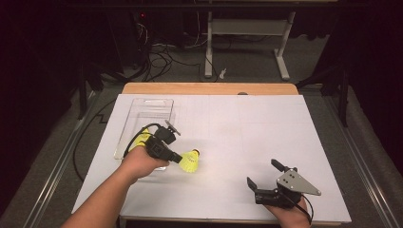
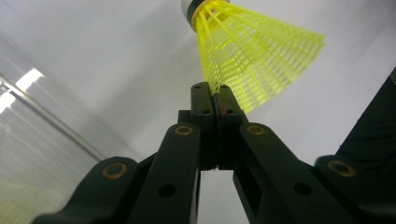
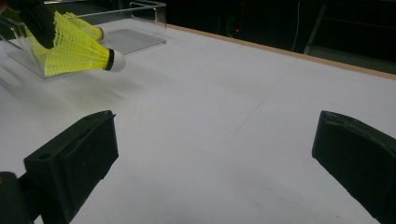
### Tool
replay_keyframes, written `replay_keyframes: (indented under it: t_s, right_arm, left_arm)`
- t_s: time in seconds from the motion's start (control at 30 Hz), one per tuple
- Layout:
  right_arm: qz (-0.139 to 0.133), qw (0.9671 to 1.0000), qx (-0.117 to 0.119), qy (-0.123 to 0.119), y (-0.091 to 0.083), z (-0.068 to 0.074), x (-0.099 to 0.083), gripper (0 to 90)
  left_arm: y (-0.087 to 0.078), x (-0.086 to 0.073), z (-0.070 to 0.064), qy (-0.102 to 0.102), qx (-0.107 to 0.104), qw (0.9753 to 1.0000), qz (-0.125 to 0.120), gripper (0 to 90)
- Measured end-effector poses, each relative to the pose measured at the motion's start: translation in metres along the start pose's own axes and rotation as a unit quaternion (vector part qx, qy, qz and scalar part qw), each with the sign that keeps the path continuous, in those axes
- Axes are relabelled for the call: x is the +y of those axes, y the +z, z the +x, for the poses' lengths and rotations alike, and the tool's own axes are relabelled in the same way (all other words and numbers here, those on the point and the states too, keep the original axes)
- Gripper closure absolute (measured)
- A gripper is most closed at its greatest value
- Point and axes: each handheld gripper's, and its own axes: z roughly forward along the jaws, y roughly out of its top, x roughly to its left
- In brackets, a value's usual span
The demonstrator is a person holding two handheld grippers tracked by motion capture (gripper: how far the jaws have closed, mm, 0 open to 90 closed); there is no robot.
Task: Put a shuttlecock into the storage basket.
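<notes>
Between the pressed-together jaws, left gripper (image 1: 177, 158) is pinching the skirt edge of a yellow shuttlecock (image 2: 252, 56), w/ clear tray (image 1: 124, 124) just behind. Probably carrying step; next it's needing a swing over the tray, then release. Right gripper (image 1: 264, 175) is idling, jaws spread wide.

Yellow plastic-mesh shuttlecock (image 1: 189, 161), clear glossy plastic tray (image 1: 142, 107), matt white table (image 1: 247, 137)

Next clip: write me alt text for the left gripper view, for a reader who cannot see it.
The left gripper, its two black fingers closed together, pinches the rim of a yellow shuttlecock's mesh skirt; the cork end points up and away. Behind lies the white table surface, with the edge of a clear plastic tray at the left.
</notes>
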Motion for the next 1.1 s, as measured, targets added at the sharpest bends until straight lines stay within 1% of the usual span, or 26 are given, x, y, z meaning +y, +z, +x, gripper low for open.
replay_keyframes:
  t_s: [0.1,0.2,0.43,0.6,0.67,0.83,0.93,1.03,1.1]
  right_arm:
    - [-0.002,1.0000,0.000,-0.001,-0.001,0.001,0.001,0.8]
    - [-0.001,1.0000,0.000,0.000,0.000,0.000,0.001,0.8]
    - [0.001,1.0000,0.001,-0.003,0.001,0.001,0.001,0.9]
    - [0.000,1.0000,0.000,-0.002,0.000,0.000,0.001,0.9]
    - [-0.001,1.0000,0.000,-0.001,0.000,0.000,0.001,0.9]
    - [-0.003,1.0000,0.001,-0.002,-0.001,0.000,0.001,0.9]
    - [-0.002,1.0000,0.001,-0.003,-0.001,0.001,0.002,0.9]
    - [-0.003,1.0000,0.001,-0.003,-0.001,0.001,0.002,0.9]
    - [-0.003,1.0000,0.001,-0.003,-0.001,0.000,0.002,0.9]
  left_arm:
    - [-0.006,-0.001,-0.001,-0.001,0.000,1.0000,0.001,89.4]
    - [-0.013,-0.001,-0.001,-0.008,0.001,0.9999,0.009,89.3]
    - [-0.025,-0.002,0.003,-0.009,0.009,0.9999,-0.001,89.3]
    - [-0.032,-0.002,0.006,-0.012,0.006,0.9999,-0.010,89.3]
    - [-0.033,-0.002,0.005,-0.014,0.006,0.9998,-0.009,89.3]
    - [-0.036,0.000,0.004,-0.011,0.009,0.9999,-0.007,89.3]
    - [-0.039,0.001,0.005,-0.015,0.012,0.9998,-0.005,89.3]
    - [-0.044,0.000,0.007,-0.017,0.014,0.9997,-0.006,89.3]
    - [-0.047,0.000,0.008,-0.020,0.015,0.9996,-0.012,89.3]
